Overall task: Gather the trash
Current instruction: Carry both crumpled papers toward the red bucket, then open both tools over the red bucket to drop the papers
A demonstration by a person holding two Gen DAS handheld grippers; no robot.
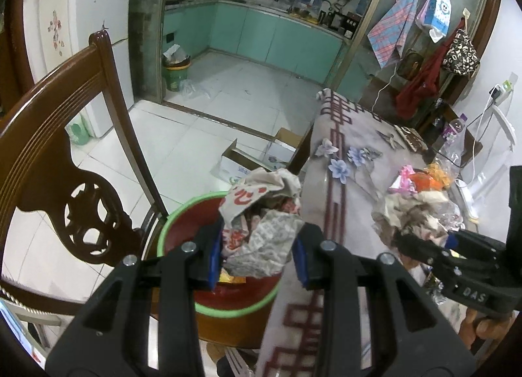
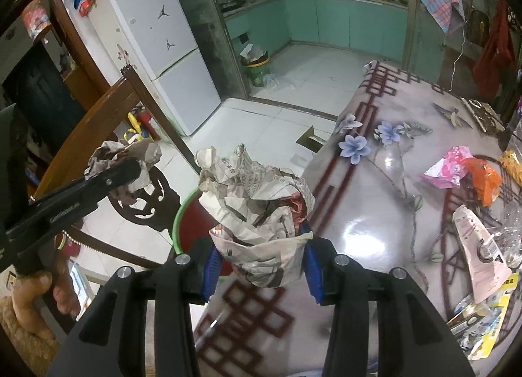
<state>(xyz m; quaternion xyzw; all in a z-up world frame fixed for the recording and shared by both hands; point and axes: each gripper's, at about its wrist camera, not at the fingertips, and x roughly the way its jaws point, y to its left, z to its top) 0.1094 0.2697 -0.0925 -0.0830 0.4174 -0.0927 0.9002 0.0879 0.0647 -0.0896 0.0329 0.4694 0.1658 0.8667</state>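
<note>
My left gripper [image 1: 257, 259] is shut on a crumpled newspaper wad [image 1: 261, 233] that hangs over a red bin with a green rim [image 1: 177, 214], just left of the table edge. In the right wrist view the left gripper [image 2: 130, 168] and its wad [image 2: 125, 155] show at the left, in front of the chair. My right gripper [image 2: 261, 266] is shut on a second crumpled newspaper wad [image 2: 257, 201] above the table's left edge, close to the bin rim [image 2: 177, 220]. The left wrist view shows the right gripper [image 1: 424, 240] holding its wad [image 1: 411, 214] over the table.
A flowered tablecloth [image 2: 375, 214] covers the table, with pink [image 2: 447, 168] and orange [image 2: 483, 178] wrappers and a white packet [image 2: 473, 236] at its right. A carved wooden chair [image 1: 65, 181] stands left of the bin. An open cardboard box [image 1: 248, 161] lies on the tiled floor.
</note>
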